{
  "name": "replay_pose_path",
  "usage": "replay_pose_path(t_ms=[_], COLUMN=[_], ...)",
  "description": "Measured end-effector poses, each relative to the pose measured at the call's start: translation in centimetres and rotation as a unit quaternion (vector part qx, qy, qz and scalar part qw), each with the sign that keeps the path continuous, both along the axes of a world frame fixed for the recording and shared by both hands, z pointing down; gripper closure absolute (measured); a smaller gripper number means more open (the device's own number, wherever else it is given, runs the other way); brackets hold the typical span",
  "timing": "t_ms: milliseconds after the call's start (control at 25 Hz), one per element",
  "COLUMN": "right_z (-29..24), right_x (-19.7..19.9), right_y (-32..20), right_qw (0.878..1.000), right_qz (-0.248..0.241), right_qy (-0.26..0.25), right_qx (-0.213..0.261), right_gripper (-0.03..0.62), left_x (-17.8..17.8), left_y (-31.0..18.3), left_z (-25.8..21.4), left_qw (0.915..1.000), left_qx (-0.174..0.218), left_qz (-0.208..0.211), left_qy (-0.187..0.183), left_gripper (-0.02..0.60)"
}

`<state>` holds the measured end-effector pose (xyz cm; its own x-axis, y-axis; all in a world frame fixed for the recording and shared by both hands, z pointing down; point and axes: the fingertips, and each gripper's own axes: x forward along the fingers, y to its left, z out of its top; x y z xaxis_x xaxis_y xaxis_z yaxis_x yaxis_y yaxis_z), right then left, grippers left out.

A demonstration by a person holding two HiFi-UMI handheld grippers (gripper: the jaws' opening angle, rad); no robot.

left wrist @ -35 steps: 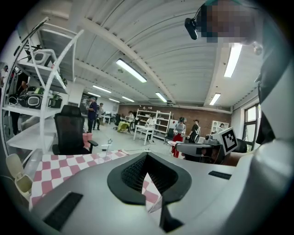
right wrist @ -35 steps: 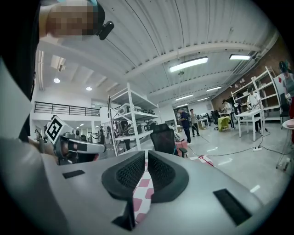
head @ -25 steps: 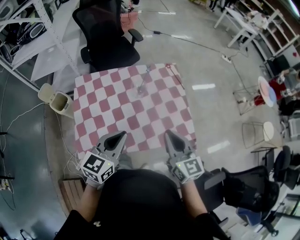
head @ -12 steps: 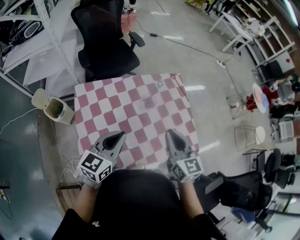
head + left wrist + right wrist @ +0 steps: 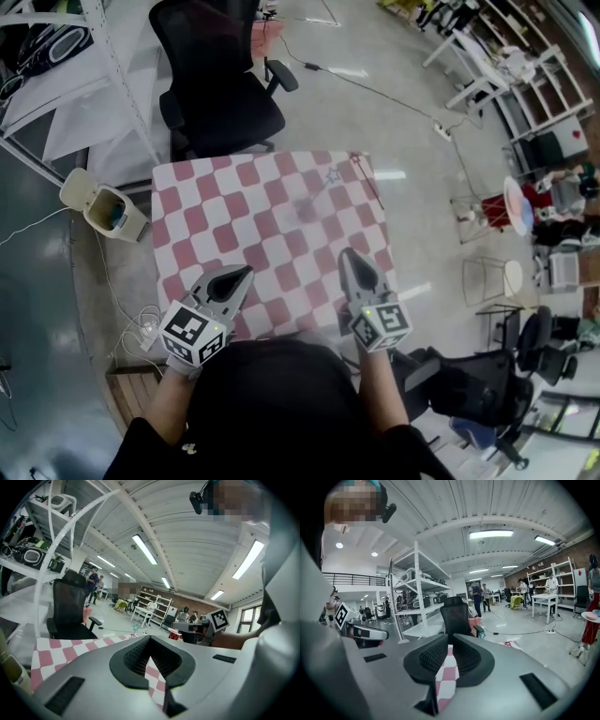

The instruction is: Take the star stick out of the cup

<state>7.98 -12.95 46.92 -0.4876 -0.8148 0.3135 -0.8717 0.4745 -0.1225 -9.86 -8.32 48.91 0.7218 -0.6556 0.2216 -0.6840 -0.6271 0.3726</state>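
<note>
A: Where's the star stick relative to the grippers?

B: Far half of the checkered table [image 5: 202, 220]. The cup [image 5: 305, 208] is a clear, blurry smudge near mid-table. The star stick [image 5: 330, 175] shows as a pale star outline just past the cup, up and to the right. The shaft is too blurred to trace, so I can't confirm how it sits in the cup.

A: Grippers?

B: Both are at the near edge, well apart from the cup. The left gripper [image 5: 246, 271] is near-left and points toward the middle. The right gripper [image 5: 349, 253] is near-right, and the cup is roughly ahead of it and a bit to the left.

A: Jaw state?

B: In the left gripper view, the left gripper [image 5: 149, 641] has its tips meeting, with only cloth visible behind the gap below. In the right gripper view, the right gripper [image 5: 450, 646] has its jaws drawn together to a thin slit, with nothing in it.

A: Is the stick visible from the grippers?

B: In the left gripper view, yes: a small blue star [image 5: 135, 628] at the far table edge, above the jaw tips. I can't pick it out in the right gripper view.

A: Anything else nearby?

B: A black office chair [image 5: 220, 84] behind the table and a beige bin [image 5: 103, 208] off its left side.
</note>
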Motion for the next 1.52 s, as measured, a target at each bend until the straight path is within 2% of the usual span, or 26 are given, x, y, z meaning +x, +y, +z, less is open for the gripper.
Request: replay_pose_path(t_ms=[200, 480, 720, 840, 960, 1240, 1400, 1520], right_z=[1.7, 3.5, 6.3, 8.0, 9.7, 12.6, 13.8, 14.4], right_x=[0.7, 2.6, 5.2, 5.1, 4.8, 3.8, 3.1, 2.8], right_y=[-2.2, -6.2, -11.0, -13.4, -15.7, -19.7, -21.0, -21.4], right_qw=[1.0, 0.998, 0.996, 0.994, 0.993, 0.988, 0.988, 0.988], right_qz=[-0.016, -0.04, -0.05, -0.065, -0.079, -0.08, -0.077, -0.077], right_qy=[-0.003, -0.015, -0.03, -0.033, -0.031, -0.065, -0.064, -0.063], right_qx=[-0.017, -0.043, -0.063, -0.076, -0.082, -0.113, -0.119, -0.12], right_gripper=[0.562, 0.56, 0.555, 0.508, 0.494, 0.484, 0.485, 0.518], left_x=[0.1, 0.4, 0.5, 0.6, 1.0, 2.5, 2.7, 2.8], left_y=[0.3, 0.8, 2.1, 3.2, 4.2, 5.6, 6.1, 6.4], left_z=[0.8, 1.0, 0.9, 1.1, 1.3, 1.7, 2.0, 2.1], left_qw=[0.9997, 0.9952, 0.9833, 0.9751, 0.9668, 0.9534, 0.947, 0.9437], left_qx=[-0.01, -0.031, -0.054, -0.068, -0.082, -0.099, -0.108, -0.112], left_qz=[-0.017, -0.085, -0.164, -0.2, -0.229, -0.266, -0.283, -0.291], left_qy=[-0.015, -0.036, -0.057, -0.068, -0.078, -0.103, -0.108, -0.11], left_gripper=[0.543, 0.543, 0.543, 0.543, 0.543, 0.542, 0.542, 0.541])
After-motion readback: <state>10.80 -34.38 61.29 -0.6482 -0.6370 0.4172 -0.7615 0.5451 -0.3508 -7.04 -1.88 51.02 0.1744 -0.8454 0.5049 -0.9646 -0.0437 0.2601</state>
